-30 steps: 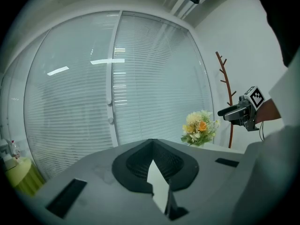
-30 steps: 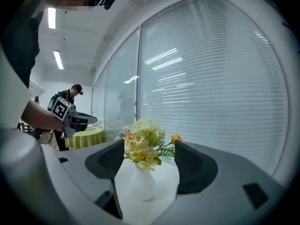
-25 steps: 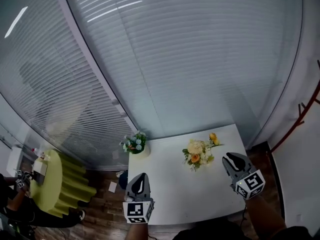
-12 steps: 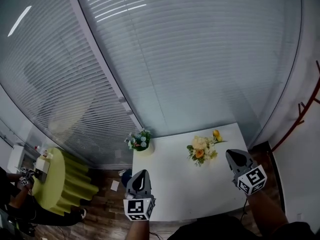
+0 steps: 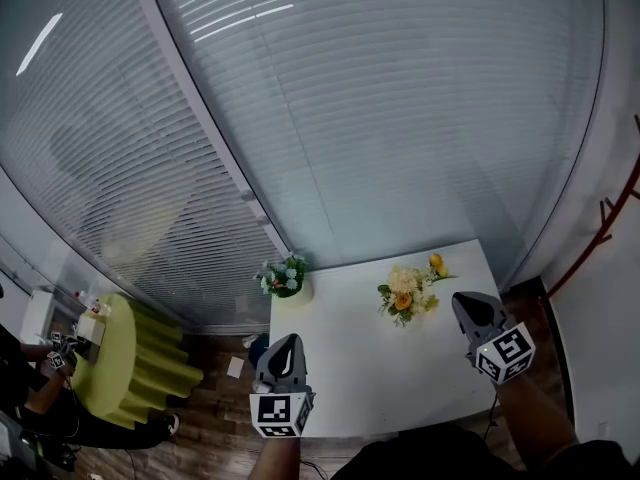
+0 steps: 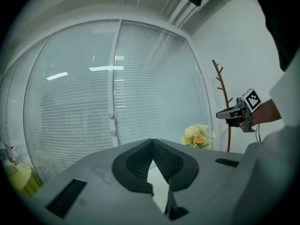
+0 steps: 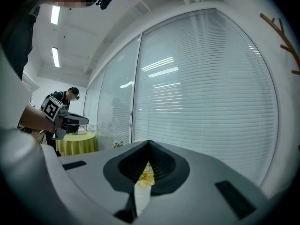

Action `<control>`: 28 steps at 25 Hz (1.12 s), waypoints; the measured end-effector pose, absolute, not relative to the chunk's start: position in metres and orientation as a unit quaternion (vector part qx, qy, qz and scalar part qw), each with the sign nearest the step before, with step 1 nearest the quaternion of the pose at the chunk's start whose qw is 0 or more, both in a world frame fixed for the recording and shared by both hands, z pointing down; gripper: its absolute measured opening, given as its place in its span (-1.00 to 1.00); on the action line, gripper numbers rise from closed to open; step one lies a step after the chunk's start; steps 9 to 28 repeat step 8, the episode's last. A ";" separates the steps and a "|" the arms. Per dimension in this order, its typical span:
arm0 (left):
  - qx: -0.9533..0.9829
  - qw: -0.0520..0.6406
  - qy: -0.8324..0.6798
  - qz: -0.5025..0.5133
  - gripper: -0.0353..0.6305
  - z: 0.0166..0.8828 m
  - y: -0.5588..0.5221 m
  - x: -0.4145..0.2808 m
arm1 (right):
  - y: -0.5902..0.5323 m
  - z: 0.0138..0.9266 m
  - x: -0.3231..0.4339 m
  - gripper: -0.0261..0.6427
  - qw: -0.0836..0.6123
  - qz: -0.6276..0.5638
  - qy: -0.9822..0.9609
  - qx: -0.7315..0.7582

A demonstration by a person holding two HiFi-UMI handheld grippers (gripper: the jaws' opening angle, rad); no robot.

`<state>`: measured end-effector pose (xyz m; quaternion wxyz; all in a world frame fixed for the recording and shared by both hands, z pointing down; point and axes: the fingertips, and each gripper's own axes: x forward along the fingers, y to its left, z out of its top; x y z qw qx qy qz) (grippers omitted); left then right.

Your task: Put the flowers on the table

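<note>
A bouquet of yellow and orange flowers (image 5: 408, 293) lies on the white table (image 5: 380, 368) near its far right side. It shows small in the left gripper view (image 6: 198, 136). My right gripper (image 5: 468, 306) hovers just right of the bouquet, shut and empty, apart from the blooms. In its own view (image 7: 149, 145) the jaws meet, with a bit of yellow bloom (image 7: 144, 173) showing below them. My left gripper (image 5: 285, 345) hangs over the table's front left edge, shut with nothing held (image 6: 152, 143).
A small pot of pale flowers (image 5: 284, 276) stands on the table's far left corner. Slatted blinds (image 5: 380, 118) close off the back. A green-clothed round table (image 5: 110, 363) and a person (image 5: 25, 393) are at the left. A reddish coat stand (image 5: 600, 238) rises at the right.
The head view has swung a little, so the table and bouquet sit slightly further right in the picture. Both grippers keep about the same places; the bouquet lies as before.
</note>
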<state>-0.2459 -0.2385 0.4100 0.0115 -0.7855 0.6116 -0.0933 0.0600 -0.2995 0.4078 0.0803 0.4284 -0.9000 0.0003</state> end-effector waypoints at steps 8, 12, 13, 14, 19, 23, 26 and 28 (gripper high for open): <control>-0.787 0.013 0.609 -0.097 -0.91 0.400 -0.234 -0.240 | -0.293 0.402 0.064 -0.86 0.085 -0.001 -0.901 0.426; -0.787 0.013 0.609 -0.097 -0.91 0.400 -0.234 -0.240 | -0.293 0.402 0.064 -0.86 0.085 -0.001 -0.901 0.426; -0.787 0.013 0.609 -0.097 -0.91 0.400 -0.234 -0.240 | -0.293 0.402 0.064 -0.86 0.085 -0.001 -0.901 0.426; -0.787 0.013 0.609 -0.097 -0.91 0.400 -0.234 -0.240 | -0.293 0.402 0.064 -0.86 0.085 -0.001 -0.901 0.426; -0.787 0.013 0.609 -0.097 -0.91 0.400 -0.234 -0.240 | -0.293 0.402 0.064 -0.86 0.085 -0.001 -0.901 0.426; -0.787 0.013 0.609 -0.097 -0.91 0.400 -0.234 -0.240 | -0.293 0.402 0.064 -0.86 0.085 -0.001 -0.901 0.426; -0.787 0.013 0.609 -0.097 -0.91 0.400 -0.234 -0.240 | -0.293 0.402 0.064 -0.86 0.085 -0.001 -0.901 0.426; -0.787 0.013 0.609 -0.097 -0.91 0.400 -0.234 -0.240 | -0.293 0.402 0.064 -0.86 0.085 -0.001 -0.901 0.426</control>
